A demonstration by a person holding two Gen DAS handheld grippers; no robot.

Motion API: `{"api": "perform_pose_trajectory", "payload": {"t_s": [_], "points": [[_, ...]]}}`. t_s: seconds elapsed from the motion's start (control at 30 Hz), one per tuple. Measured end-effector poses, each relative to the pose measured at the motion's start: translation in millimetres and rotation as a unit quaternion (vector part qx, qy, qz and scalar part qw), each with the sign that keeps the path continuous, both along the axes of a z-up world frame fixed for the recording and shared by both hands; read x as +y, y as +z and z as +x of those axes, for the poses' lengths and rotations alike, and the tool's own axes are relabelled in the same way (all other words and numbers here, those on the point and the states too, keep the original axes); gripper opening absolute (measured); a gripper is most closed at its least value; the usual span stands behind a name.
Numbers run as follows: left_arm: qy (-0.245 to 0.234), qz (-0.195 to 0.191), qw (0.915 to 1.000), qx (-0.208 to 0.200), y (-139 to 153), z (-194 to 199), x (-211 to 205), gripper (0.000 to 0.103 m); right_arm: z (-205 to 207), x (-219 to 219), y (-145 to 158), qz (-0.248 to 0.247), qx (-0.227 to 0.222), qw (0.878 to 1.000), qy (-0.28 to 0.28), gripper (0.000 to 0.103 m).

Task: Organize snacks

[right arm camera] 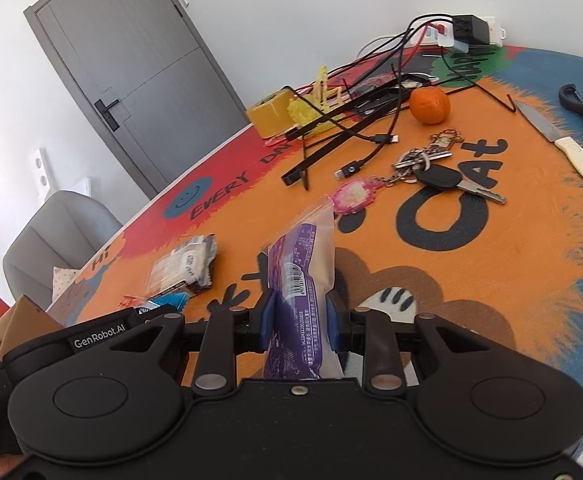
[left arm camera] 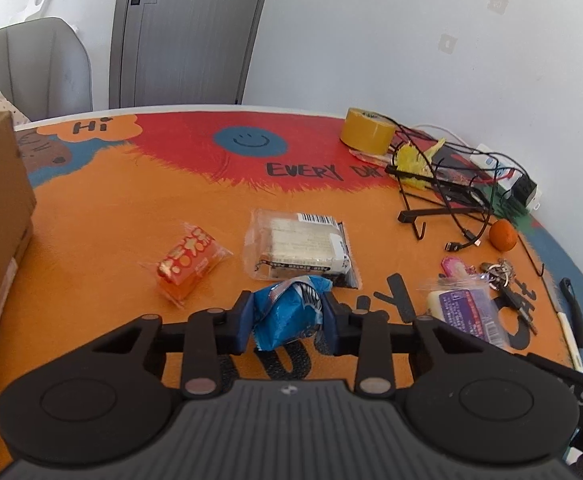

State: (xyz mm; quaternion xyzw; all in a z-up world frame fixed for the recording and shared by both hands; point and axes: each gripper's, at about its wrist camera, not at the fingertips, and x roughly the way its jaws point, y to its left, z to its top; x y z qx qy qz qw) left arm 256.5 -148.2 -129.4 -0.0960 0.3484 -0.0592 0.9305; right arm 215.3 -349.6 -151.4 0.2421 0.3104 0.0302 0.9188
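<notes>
The left gripper (left arm camera: 287,316) was found clamped on a crumpled blue snack packet (left arm camera: 287,312), which was pinched between its blue pads just above the table mat (left arm camera: 111,216). The right gripper (right arm camera: 299,320) was found clenched on a purple snack packet (right arm camera: 301,280) standing upright between its fingers. Farther out, a clear-wrapped biscuit pack (left arm camera: 303,244) and an orange snack packet (left arm camera: 187,262) were seen lying flat on the mat, near each other.

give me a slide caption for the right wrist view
Right gripper shut on a purple snack packet above the orange cat mat, with keys and a tangerine beyond.
</notes>
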Motion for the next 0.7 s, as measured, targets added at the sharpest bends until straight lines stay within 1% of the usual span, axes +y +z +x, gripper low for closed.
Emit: {"api": "perform_pose_trajectory", "payload": {"t_s": [0.17,0.27,0.37,0.47,0.7], "points": [[0.011,-0.011,0.9998,-0.016,19,-18,16,0.034,-5,16,11,-0.003,-0.012,1.0,0.015,0.027],[0.019,-0.017,0.9991,-0.033,34,-30,29,0.034,-8,28,21,-0.003,-0.023,0.999,0.027,0.027],[0.03,-0.032,0.9978,-0.049,51,-43,45,0.034,-11,41,30,-0.004,-0.035,0.999,0.039,0.027],[0.042,-0.028,0.9966,-0.065,64,-54,61,0.034,-12,55,39,-0.001,-0.045,0.998,0.05,0.027],[0.072,-0.034,0.994,-0.075,80,-73,101,0.034,-18,90,60,0.0,-0.067,0.994,0.082,0.027]]}}
